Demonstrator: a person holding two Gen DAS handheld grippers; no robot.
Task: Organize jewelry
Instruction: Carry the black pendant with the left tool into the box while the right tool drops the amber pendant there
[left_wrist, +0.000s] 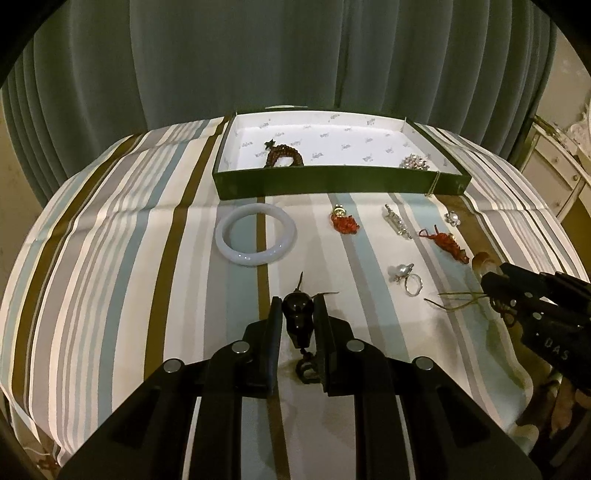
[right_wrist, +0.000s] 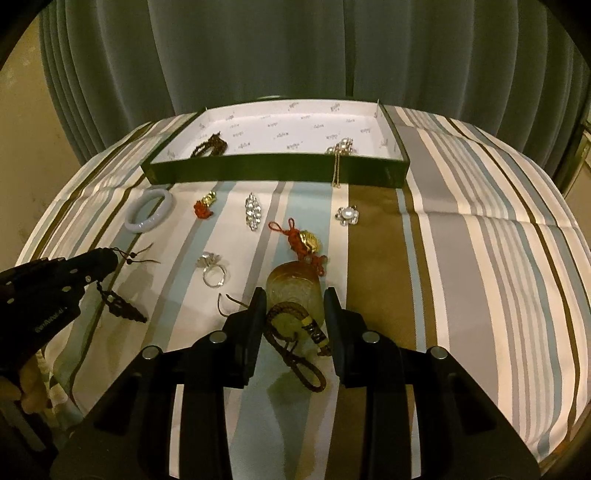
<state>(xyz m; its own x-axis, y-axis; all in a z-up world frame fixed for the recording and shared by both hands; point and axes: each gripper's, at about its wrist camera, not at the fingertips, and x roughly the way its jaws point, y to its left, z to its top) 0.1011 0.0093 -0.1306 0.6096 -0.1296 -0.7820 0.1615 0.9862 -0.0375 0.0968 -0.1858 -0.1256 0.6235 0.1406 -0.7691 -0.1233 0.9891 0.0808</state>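
Note:
My left gripper (left_wrist: 297, 302) is shut on a dark bead pendant (left_wrist: 297, 314), whose cord ends stick out past the fingertips. From the right wrist view the left gripper (right_wrist: 99, 258) shows at the left, with the pendant's dark carved tail (right_wrist: 122, 306) hanging below it. My right gripper (right_wrist: 294, 295) is shut on an amber stone pendant (right_wrist: 293, 288) with a brown braided cord (right_wrist: 295, 354), low over the striped cloth. In the left wrist view it (left_wrist: 487, 280) enters from the right. The green box (left_wrist: 332, 181) with white lining stands open at the back.
The box holds a brown bead bracelet (left_wrist: 282, 155) and a rhinestone piece (left_wrist: 415, 162) whose chain hangs over the front wall. A white bangle (left_wrist: 256, 234), two red knot charms (left_wrist: 343, 221) (left_wrist: 443, 240), a crystal brooch (left_wrist: 397, 221), a pearl flower (left_wrist: 452, 218) and a ring (left_wrist: 408, 278) lie on the cloth.

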